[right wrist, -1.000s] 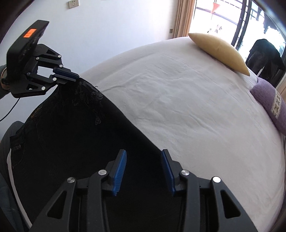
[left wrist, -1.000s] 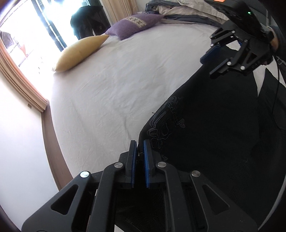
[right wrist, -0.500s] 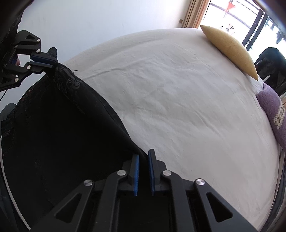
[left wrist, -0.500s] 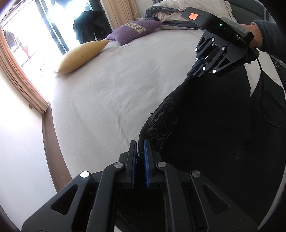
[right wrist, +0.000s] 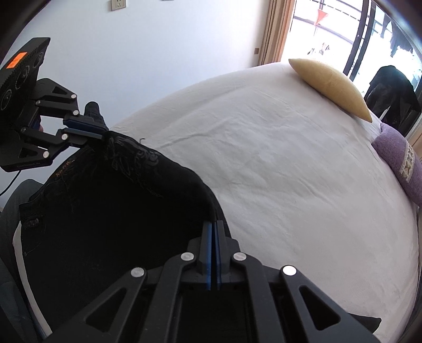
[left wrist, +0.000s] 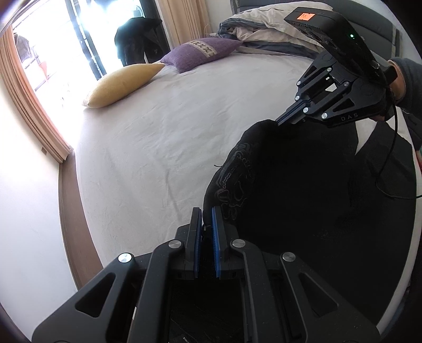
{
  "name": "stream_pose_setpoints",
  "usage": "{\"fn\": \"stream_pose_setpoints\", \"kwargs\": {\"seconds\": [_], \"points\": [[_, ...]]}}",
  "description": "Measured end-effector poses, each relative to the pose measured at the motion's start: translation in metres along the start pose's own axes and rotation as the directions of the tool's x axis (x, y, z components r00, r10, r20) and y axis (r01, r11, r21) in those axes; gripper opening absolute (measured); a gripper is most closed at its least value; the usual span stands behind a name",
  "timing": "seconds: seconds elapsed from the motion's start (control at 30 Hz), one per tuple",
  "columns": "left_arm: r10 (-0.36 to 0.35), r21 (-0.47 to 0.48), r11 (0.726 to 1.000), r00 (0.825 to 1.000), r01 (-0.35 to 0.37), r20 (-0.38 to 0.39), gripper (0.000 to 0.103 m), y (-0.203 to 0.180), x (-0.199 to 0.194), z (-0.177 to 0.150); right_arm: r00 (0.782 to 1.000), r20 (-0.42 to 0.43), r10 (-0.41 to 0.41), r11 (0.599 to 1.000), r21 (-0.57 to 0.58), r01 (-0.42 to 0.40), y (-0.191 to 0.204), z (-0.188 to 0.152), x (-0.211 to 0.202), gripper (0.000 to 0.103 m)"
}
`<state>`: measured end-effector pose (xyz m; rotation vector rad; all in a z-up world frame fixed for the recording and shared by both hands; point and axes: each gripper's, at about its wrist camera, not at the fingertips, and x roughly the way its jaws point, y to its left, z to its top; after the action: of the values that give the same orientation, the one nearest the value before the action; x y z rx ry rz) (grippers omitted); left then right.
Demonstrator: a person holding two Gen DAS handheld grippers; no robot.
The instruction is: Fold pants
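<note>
- The black pants (left wrist: pixel 303 200) are being held at the near side of a big bed, and their far edge is being lifted off the bed sheet (left wrist: pixel 163 137).
- A curly stitched pattern (right wrist: pixel 132 158) is being shown on the cloth near the lifted edge.
- One end of that edge is being pinched tight by the left gripper (left wrist: pixel 207 219); its blue pads are being pressed on the cloth between them.
- The same left gripper (right wrist: pixel 104 132) is being seen from the right wrist view, at the far left end of the edge.
- The other end of the edge is being pinched tight by the right gripper (right wrist: pixel 214 224), with its blue pads being squeezed together on a thin fold.
- In the left wrist view, the right gripper (left wrist: pixel 279 122) is being seen with cloth bunched at its tips, and it is being carried by a hand (left wrist: pixel 398 79) in a dark sleeve.
- The edge is being kept stretched between the two grippers.
- Far across the sheet, a yellow pillow (left wrist: pixel 124 84) is being rested beside a purple pillow (left wrist: pixel 200 52), with their corners just touching.
- Behind the purple pillow, a pile of bedding (left wrist: pixel 263 34) is being left at the head of the bed.
- Bright light is being let in through a window (right wrist: pixel 329 34) with tan curtains (left wrist: pixel 31 105).
- A dark garment (right wrist: pixel 390 95) is being hung near the glass.
- A wall socket (right wrist: pixel 118 4) is being seen high on the white wall.
</note>
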<state>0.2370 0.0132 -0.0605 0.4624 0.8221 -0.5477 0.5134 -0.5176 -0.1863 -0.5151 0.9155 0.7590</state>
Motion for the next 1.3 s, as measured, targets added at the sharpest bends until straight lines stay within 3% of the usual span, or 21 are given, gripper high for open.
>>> {"fn": "stream_pose_setpoints", "kwargs": {"seconds": [0.23, 0.57, 0.93, 1.17, 1.3], "points": [[-0.04, -0.031, 0.999, 0.999, 0.04, 0.015, 0.007, -0.024, -0.028, -0.023, 0.999, 0.031, 0.028, 1.0, 0.008, -0.029, 0.052, -0.023, -0.015, 0.003], [-0.115, -0.009, 0.993, 0.993, 0.115, -0.007, 0.007, -0.072, -0.073, -0.088, 1.0, 0.027, 0.005, 0.997, 0.075, -0.007, 0.102, -0.094, -0.061, 0.003], [-0.155, 0.119, 0.979, 0.984, 0.165, -0.09, 0.007, -0.135, -0.103, -0.157, 0.999, -0.042, -0.02, 0.999, -0.026, 0.019, 0.199, -0.164, -0.075, 0.003], [-0.212, 0.204, 0.95, 0.967, 0.237, -0.139, 0.007, -0.163, -0.113, -0.196, 0.997, -0.073, -0.02, 1.0, -0.024, 0.018, 0.234, -0.193, -0.066, 0.003], [-0.216, 0.212, 0.946, 0.965, 0.245, -0.152, 0.007, -0.166, -0.106, -0.2, 0.995, -0.092, -0.039, 0.998, -0.043, 0.035, 0.244, -0.201, -0.063, 0.003]]}}
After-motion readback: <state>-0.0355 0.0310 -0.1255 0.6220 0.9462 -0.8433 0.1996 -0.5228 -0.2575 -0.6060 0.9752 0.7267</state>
